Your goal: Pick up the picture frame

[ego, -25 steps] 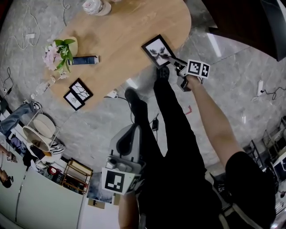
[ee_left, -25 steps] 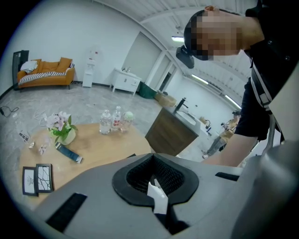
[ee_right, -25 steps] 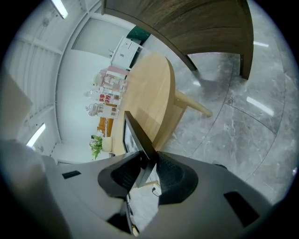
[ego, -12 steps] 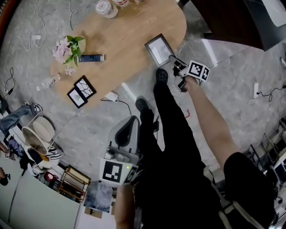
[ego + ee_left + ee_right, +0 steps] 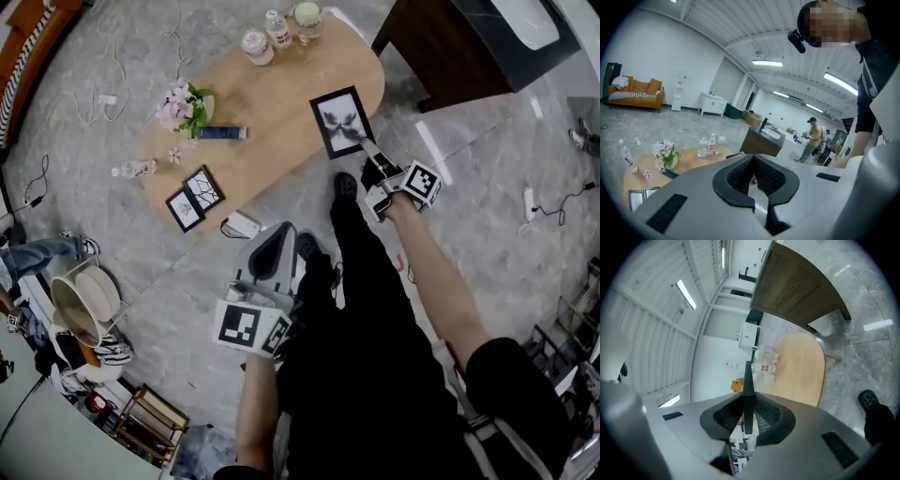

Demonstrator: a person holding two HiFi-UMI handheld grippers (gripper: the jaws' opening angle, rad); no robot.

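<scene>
The picture frame (image 5: 340,120) is black with a white print, and it hangs tilted over the near end of the wooden table (image 5: 281,94). My right gripper (image 5: 362,143) is shut on its lower corner. In the right gripper view the frame (image 5: 748,380) stands edge-on, pinched between the dark pads (image 5: 766,416) of the right gripper (image 5: 748,405). My left gripper (image 5: 278,240) is held low near the person's legs, away from the table. In its own view the left gripper (image 5: 752,161) has its tips together with nothing between them.
Two small frames (image 5: 195,197), a flower pot (image 5: 185,105), a blue object (image 5: 220,133) and several bottles (image 5: 272,33) sit on the table. A dark cabinet (image 5: 450,47) stands beyond it. Cables (image 5: 103,98) lie on the floor. An orange sofa (image 5: 635,91) and a person (image 5: 813,136) are farther off.
The right gripper has closed on the frame and lifted it off the table's near edge. The left gripper has also risen somewhat. The head view has shifted, showing more of the table.
</scene>
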